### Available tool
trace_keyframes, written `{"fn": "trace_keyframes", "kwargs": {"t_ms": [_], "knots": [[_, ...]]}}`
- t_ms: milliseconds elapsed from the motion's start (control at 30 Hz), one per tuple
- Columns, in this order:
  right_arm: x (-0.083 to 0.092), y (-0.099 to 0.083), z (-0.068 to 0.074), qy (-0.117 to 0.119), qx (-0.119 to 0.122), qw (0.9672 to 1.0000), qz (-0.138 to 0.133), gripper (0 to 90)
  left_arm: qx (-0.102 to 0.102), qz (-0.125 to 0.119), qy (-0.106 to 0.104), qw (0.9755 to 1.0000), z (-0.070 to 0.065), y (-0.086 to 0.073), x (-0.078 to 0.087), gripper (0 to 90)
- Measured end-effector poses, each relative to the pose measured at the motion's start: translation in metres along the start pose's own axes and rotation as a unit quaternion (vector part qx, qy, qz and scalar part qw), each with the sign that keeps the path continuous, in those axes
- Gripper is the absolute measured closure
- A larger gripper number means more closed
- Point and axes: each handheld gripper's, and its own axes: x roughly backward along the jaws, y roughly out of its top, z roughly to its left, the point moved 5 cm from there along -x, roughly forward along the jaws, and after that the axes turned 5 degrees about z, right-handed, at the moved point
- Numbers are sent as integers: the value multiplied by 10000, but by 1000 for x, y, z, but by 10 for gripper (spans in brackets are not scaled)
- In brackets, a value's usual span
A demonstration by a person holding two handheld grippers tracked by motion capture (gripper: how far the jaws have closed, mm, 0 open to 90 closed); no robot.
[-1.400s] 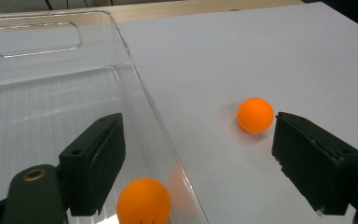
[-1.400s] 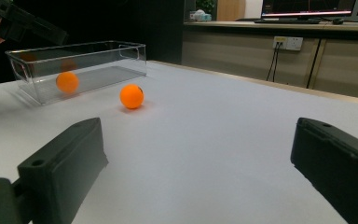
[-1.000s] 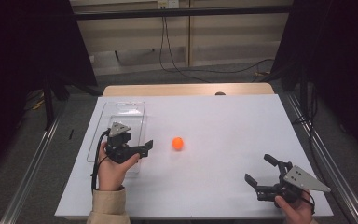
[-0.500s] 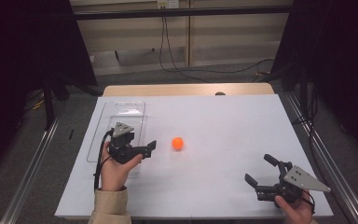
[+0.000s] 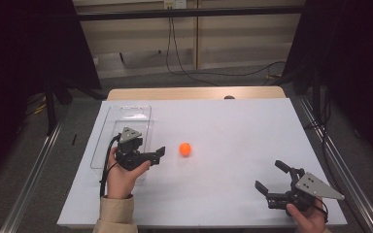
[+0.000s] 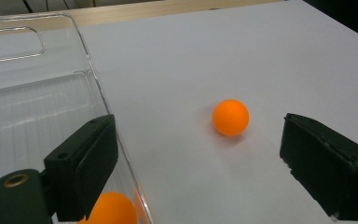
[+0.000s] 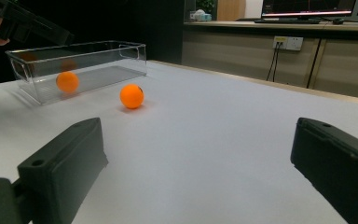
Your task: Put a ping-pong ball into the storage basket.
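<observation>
Orange ball (image 7: pixel 132 96) beside clear bin (image 7: pixel 93 58)

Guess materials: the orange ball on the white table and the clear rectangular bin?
Orange ball: likely thin plastic, matte; even colour, soft highlight, like a ping-pong ball. Clear rectangular bin: rigid transparent plastic, glossy; a second orange ball shows through its wall, edges glint. White table: smooth matte surface, material unclear.

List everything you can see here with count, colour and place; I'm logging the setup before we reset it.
ball on table: one, orange, on the white table right of the bin
ball in bin: one, orange, inside the clear bin
bin: one, clear plastic, left side of the table
table: one, white top
cables: several, black, on the floor beyond the table
left hand-held gripper: one, black, open, over the bin's near end
right hand-held gripper: one, black, open, near right corner
</observation>
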Motion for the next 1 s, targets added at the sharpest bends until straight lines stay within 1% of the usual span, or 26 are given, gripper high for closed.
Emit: {"fn": "trace_keyframes", "kwargs": {"t_ms": [533, 600, 700, 900, 933, 1000], "knots": [[0, 0, 0, 8, -4, 10000, -5, 24, -116, 111, -42, 9999, -9, -1, -8, 116], [0, 0, 0, 4, -6, 10000, -8, 24, -109, 98, -75, 9999, -11, -1, -9, 116], [0, 0, 0, 5, -2, 10000, -9, 24, -133, 127, -72, 9998, -11, -2, -10, 116], [0, 0, 0, 8, -1, 10000, -6, 24, -120, 121, -100, 9998, -15, -2, -13, 115], [0, 0, 0, 8, 0, 10000, -5, 24, -156, 141, -107, 9997, -15, -2, -13, 115], [0, 0, 0, 8, -1, 10000, -5, 24, -150, 115, -113, 9998, -16, -2, -14, 115]]}}
